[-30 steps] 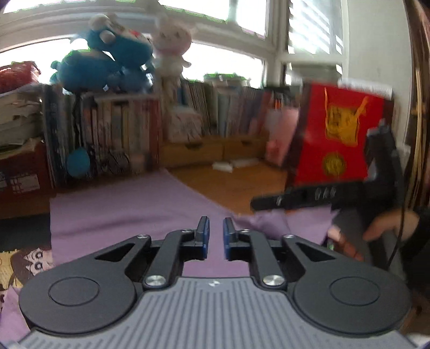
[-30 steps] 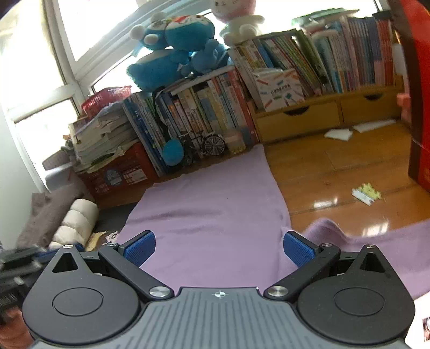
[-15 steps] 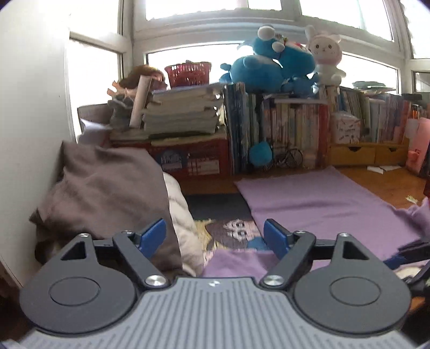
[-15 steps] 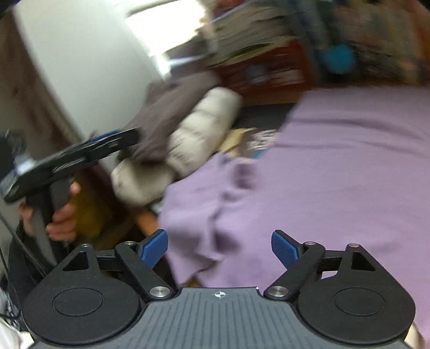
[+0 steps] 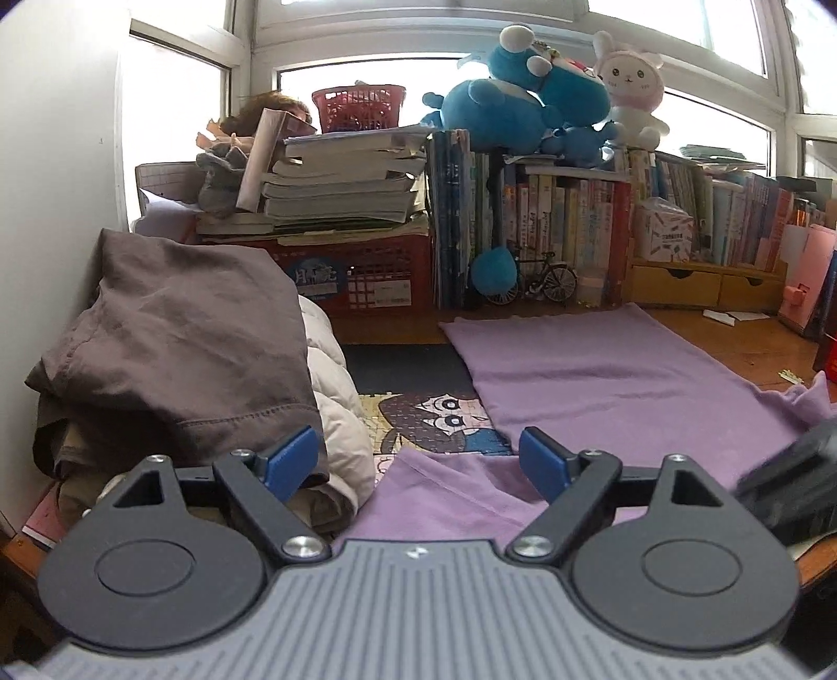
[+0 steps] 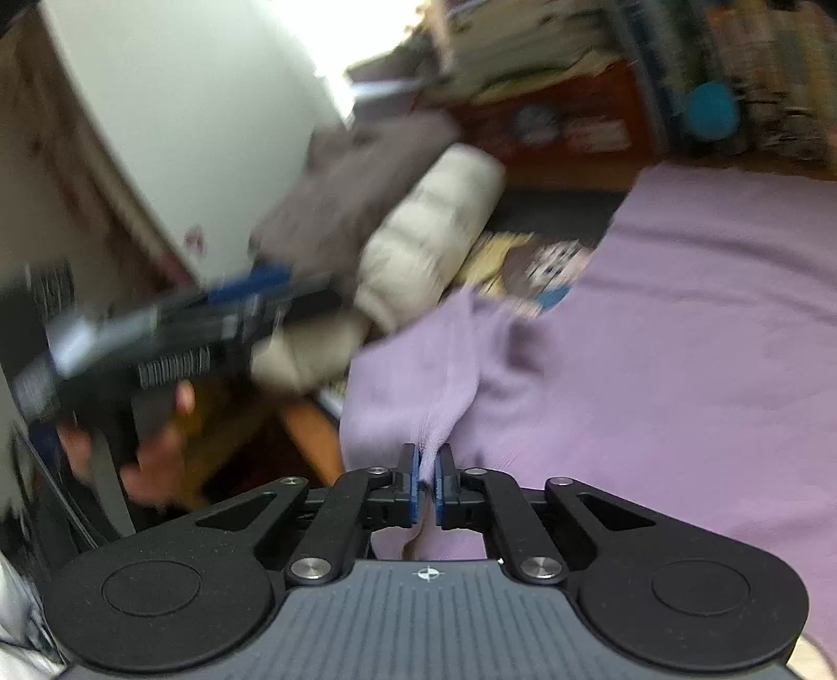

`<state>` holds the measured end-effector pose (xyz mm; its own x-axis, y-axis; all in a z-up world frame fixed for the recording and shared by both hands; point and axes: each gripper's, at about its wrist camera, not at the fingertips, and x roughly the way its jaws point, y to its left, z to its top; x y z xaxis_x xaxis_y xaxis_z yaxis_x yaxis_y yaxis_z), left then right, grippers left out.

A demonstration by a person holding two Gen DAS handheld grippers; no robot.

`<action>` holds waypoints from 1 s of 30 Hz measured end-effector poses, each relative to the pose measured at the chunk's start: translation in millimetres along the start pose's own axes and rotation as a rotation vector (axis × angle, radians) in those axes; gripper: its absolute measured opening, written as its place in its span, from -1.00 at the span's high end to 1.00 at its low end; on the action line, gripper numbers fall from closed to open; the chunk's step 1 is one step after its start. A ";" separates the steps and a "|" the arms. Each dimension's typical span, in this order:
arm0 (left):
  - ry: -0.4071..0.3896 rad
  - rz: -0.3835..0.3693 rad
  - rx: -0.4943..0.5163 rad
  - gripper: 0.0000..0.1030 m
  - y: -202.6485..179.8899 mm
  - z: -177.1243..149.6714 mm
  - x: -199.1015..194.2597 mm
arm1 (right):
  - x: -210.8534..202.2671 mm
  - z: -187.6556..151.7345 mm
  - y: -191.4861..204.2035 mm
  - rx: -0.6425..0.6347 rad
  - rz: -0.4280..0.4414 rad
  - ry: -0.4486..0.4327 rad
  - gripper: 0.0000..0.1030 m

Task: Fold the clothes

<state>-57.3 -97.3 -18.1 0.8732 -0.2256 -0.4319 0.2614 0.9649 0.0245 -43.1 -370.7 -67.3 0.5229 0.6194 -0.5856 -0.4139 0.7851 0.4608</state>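
My right hand-held gripper pinches the purple garment; my left hand-held gripper gapes wide, empty, above it.

Showing one purple garment, two grippers, one brown garment, one red basket, two blue plush toys, one pink plush rabbit, one toy bicycle.

The right wrist view is motion-blurred: the left tongs, the hand and the books smear. The purple cloth runs off its right edge.
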 end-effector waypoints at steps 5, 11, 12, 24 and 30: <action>-0.016 -0.044 0.015 -0.69 -11.7 5.3 -6.0 | -42.8 24.3 -25.6 0.077 -0.029 -0.142 0.87; -0.031 -0.122 0.059 -0.78 -39.9 7.5 -1.3 | -47.2 14.1 -39.5 0.040 -0.059 -0.111 0.84; -0.030 -0.126 0.064 -0.78 -41.9 7.7 -0.3 | -47.9 12.4 -41.8 0.033 -0.064 -0.106 0.76; -0.032 -0.096 0.029 -1.00 -32.2 4.5 -3.1 | -0.2 -8.8 -42.3 0.006 -0.118 -0.136 -0.65; -0.016 -0.107 0.014 -1.00 -31.5 1.1 1.5 | 25.4 -11.5 -46.1 0.118 -0.064 -0.125 -0.69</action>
<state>-63.7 -128.2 -18.6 0.8467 -0.3293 -0.4180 0.3589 0.9333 -0.0081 -19.3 -391.1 -111.1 0.6370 0.5576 -0.5322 -0.2905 0.8132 0.5043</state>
